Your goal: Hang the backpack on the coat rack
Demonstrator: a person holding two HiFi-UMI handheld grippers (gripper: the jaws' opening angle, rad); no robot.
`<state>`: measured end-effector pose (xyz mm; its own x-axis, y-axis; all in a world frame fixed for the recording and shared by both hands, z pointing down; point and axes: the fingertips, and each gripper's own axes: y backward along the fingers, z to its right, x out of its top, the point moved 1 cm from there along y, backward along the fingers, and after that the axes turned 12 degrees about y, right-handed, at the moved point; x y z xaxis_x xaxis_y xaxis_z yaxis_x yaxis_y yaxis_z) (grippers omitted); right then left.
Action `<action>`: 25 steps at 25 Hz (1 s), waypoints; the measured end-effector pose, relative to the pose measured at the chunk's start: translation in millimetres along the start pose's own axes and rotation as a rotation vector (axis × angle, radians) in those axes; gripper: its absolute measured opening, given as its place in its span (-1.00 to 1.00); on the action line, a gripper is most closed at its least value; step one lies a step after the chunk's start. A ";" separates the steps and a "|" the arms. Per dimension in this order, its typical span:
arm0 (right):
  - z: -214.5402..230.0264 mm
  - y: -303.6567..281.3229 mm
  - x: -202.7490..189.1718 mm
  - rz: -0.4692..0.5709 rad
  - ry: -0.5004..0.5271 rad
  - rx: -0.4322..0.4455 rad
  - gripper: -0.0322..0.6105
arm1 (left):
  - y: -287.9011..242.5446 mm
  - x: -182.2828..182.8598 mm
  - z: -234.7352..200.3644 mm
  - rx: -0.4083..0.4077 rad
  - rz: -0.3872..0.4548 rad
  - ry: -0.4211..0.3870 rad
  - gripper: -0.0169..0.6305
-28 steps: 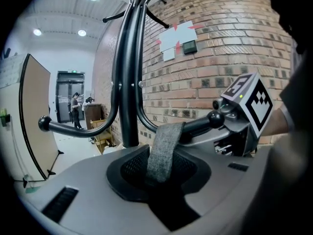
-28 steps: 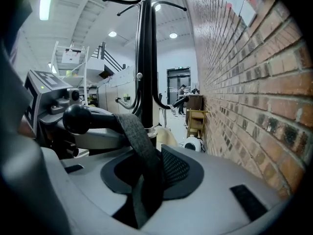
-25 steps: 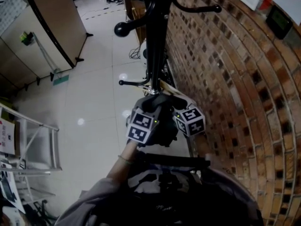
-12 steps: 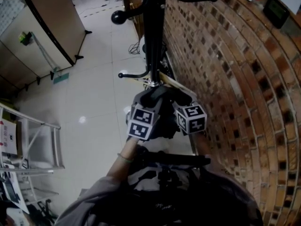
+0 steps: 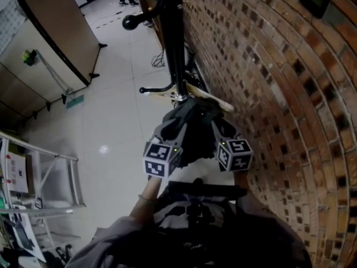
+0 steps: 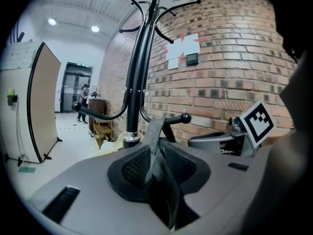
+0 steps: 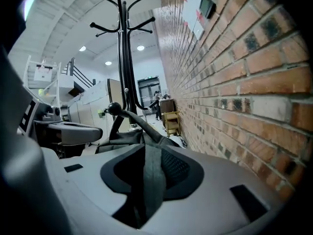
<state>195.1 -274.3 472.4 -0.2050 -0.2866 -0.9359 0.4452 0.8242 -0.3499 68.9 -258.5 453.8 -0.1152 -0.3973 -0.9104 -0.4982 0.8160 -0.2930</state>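
A dark grey backpack [image 5: 192, 128] hangs between my two grippers, just in front of the black coat rack [image 5: 172, 38] that stands by the brick wall. My left gripper [image 5: 176, 121] has one grey strap [image 6: 155, 151] running between its jaws, which are closing on it. My right gripper [image 5: 216, 125] holds the other strap [image 7: 150, 173] the same way, its jaws closing too. In the right gripper view the backpack [image 7: 128, 137] sags below a ball-tipped hook [image 7: 114, 108] of the coat rack [image 7: 124, 58]. The rack's upper hooks [image 6: 146, 18] rise above both grippers.
The curved brick wall [image 5: 279, 94] is close on the right. A white metal frame [image 5: 53, 175] stands on the tiled floor at the left, with a brown panel [image 5: 58, 32] beyond it. A small wooden shelf [image 7: 171, 121] stands behind the rack, and people stand far off.
Both grippers have drawn back from the rack toward me and spread a little apart. More of the backpack shows between them. The right gripper has rolled.
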 end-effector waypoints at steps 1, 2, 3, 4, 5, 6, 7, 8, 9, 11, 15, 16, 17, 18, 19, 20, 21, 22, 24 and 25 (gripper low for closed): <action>-1.0 5.9 -1.4 0.008 -0.006 -0.022 -0.60 | 4.1 -2.4 -0.9 -0.002 0.000 0.004 -0.73; -2.6 11.4 -2.5 0.016 -0.015 -0.042 -0.71 | 8.3 -5.0 -2.4 -0.002 -0.003 0.005 -0.81; -5.1 16.0 -3.3 0.024 -0.027 -0.054 -0.79 | 12.4 -7.7 -4.3 -0.001 -0.009 0.006 -0.86; -8.6 19.7 -4.3 0.030 -0.038 -0.059 -0.84 | 16.3 -10.8 -6.3 -0.001 -0.019 0.009 -0.90; -13.1 22.4 -5.5 0.032 -0.044 -0.060 -0.85 | 20.3 -14.3 -8.3 0.000 -0.031 0.013 -0.91; -18.5 24.6 -7.1 0.032 -0.047 -0.058 -0.85 | 24.6 -17.8 -10.1 0.000 -0.041 0.017 -0.91; -25.4 26.6 -8.7 0.031 -0.046 -0.054 -0.86 | 29.7 -21.4 -11.9 -0.001 -0.050 0.021 -0.91; -34.0 28.7 -9.7 0.034 -0.042 -0.044 -0.86 | 35.6 -25.3 -13.6 -0.002 -0.057 0.026 -0.91; -43.5 31.1 -10.0 0.040 -0.039 -0.031 -0.86 | 41.8 -29.1 -15.4 -0.003 -0.064 0.030 -0.91; -62.0 36.8 -8.9 0.048 -0.037 -0.014 -0.86 | 53.5 -35.6 -18.8 -0.006 -0.073 0.034 -0.91; -99.1 48.0 -7.7 0.048 -0.029 0.001 -0.86 | 78.1 -40.8 -25.1 -0.016 -0.063 0.042 -0.91; -108.0 51.4 -8.6 0.047 -0.030 0.003 -0.86 | 84.4 -41.5 -26.2 -0.020 -0.055 0.045 -0.91; -116.0 55.2 -9.9 0.047 -0.035 0.003 -0.86 | 90.2 -42.5 -26.7 -0.025 -0.048 0.046 -0.91; -123.2 59.3 -11.3 0.047 -0.044 0.003 -0.86 | 95.8 -43.6 -27.0 -0.030 -0.043 0.046 -0.91; -129.9 63.3 -12.7 0.049 -0.057 0.002 -0.86 | 101.4 -45.0 -27.0 -0.035 -0.039 0.045 -0.91; -136.1 67.2 -13.9 0.051 -0.070 0.001 -0.86 | 107.1 -46.6 -27.1 -0.039 -0.036 0.043 -0.91; -142.0 70.8 -15.2 0.054 -0.084 0.001 -0.86 | 112.8 -48.5 -27.3 -0.042 -0.033 0.042 -0.91; -147.5 74.0 -16.7 0.055 -0.095 0.000 -0.86 | 118.4 -51.0 -27.5 -0.046 -0.033 0.041 -0.91; -157.8 79.3 -20.0 0.054 -0.107 -0.003 -0.86 | 128.2 -57.2 -28.4 -0.053 -0.036 0.041 -0.91; -162.9 81.5 -21.8 0.052 -0.106 -0.004 -0.86 | 132.5 -61.1 -29.0 -0.056 -0.041 0.040 -0.91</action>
<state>93.9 -121.3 470.9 -0.0877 -0.2931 -0.9520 0.4490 0.8415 -0.3004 -15.1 -138.2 479.0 -0.1272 -0.4474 -0.8852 -0.5503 0.7744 -0.3123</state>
